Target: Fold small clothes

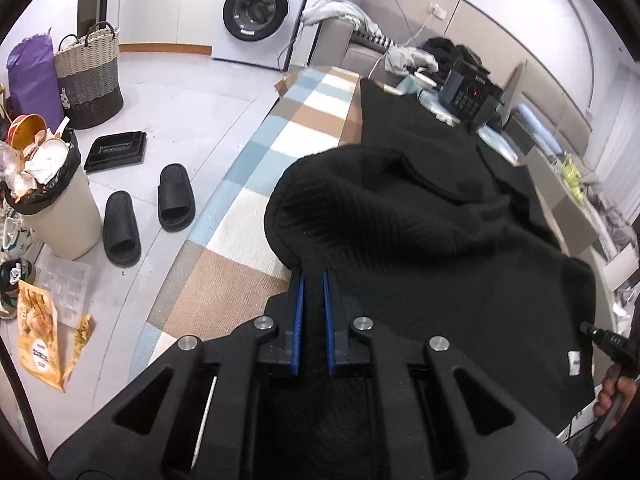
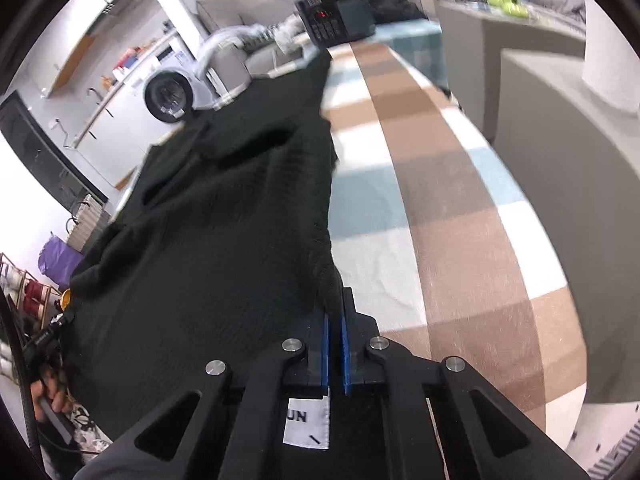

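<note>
Left wrist view
Left gripper [image 1: 313, 276]: blue-padded fingers drawn close, pinching a fold of the black knit sweater [image 1: 420, 224] at its near left edge.
Sweater: bunched and lifted into a rounded hump ahead of the fingers, the rest draped over the checked tablecloth [image 1: 248, 208] toward the right.
Label: small white tag [image 1: 574, 363] at the sweater's near right hem.
Person's hand [image 1: 612, 394]: at the right edge, holding the other tool's handle.
Floor, left: pair of black slippers [image 1: 148, 216], full waste bin [image 1: 52, 208], woven laundry basket [image 1: 90, 76], washing machine [image 1: 260, 12] behind.

Right wrist view
Right gripper [image 2: 334, 300]: fingers nearly together, clamped on the sweater's [image 2: 224, 220] right edge.
Sweater: stretches away along the left half of the checked cloth [image 2: 448, 208]; picture slightly blurred.
White tag [image 2: 307, 424]: lies just behind the blue pads [image 2: 325, 350].
Far end: dark keypad device [image 2: 336, 20].
</note>
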`<state>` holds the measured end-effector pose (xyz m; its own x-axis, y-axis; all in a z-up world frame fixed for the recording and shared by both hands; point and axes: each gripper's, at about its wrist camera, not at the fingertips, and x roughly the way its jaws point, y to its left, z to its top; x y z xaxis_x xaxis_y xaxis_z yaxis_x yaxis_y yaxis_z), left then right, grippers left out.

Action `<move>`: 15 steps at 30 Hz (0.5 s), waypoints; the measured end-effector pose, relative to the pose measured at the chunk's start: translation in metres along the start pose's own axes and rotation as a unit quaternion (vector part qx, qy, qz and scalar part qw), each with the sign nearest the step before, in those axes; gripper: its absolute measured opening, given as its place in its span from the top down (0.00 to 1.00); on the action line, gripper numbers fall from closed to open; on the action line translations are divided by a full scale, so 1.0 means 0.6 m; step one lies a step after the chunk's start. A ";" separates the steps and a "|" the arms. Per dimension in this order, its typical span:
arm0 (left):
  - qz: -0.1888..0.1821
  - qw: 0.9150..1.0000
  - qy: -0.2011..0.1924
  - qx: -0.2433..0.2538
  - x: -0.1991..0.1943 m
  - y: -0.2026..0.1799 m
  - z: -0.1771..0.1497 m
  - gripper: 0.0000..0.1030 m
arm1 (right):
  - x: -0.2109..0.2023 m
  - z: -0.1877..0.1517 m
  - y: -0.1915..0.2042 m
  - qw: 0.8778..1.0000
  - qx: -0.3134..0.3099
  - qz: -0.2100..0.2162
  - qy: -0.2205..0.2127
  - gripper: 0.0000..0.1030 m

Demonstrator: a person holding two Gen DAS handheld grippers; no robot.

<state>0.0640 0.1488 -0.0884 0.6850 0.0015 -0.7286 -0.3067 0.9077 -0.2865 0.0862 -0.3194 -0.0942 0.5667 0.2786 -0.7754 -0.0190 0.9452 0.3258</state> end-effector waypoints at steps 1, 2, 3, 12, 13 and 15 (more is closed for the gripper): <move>-0.002 1.000 -0.004 -0.001 -0.007 0.000 0.000 0.94 | -0.013 0.001 0.000 1.000 0.000 0.003 -0.017 0.96; -0.004 1.000 -0.009 -0.001 -0.014 -0.001 0.001 0.94 | -0.025 0.002 -0.004 0.999 0.005 0.003 -0.032 0.96; -0.006 1.000 -0.015 -0.001 -0.022 -0.002 0.002 0.94 | -0.037 0.003 -0.010 0.999 0.013 0.004 -0.044 0.96; -0.046 0.998 -0.045 0.009 -0.100 -0.035 -0.010 0.95 | -0.108 -0.009 -0.070 0.993 0.069 0.010 -0.098 0.96; -0.051 0.998 -0.047 0.008 -0.107 -0.037 -0.013 0.95 | -0.112 -0.012 -0.075 0.992 0.074 0.014 -0.103 0.96; -0.058 0.997 -0.052 0.008 -0.123 -0.043 -0.017 0.95 | -0.119 -0.015 -0.079 0.991 0.080 0.019 -0.107 0.96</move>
<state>0.0144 0.1206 -0.0335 0.7799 -0.0616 -0.6229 -0.2109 0.9111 -0.3541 0.0394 -0.3828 -0.0589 0.7296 0.2551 -0.6345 0.0775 0.8910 0.4473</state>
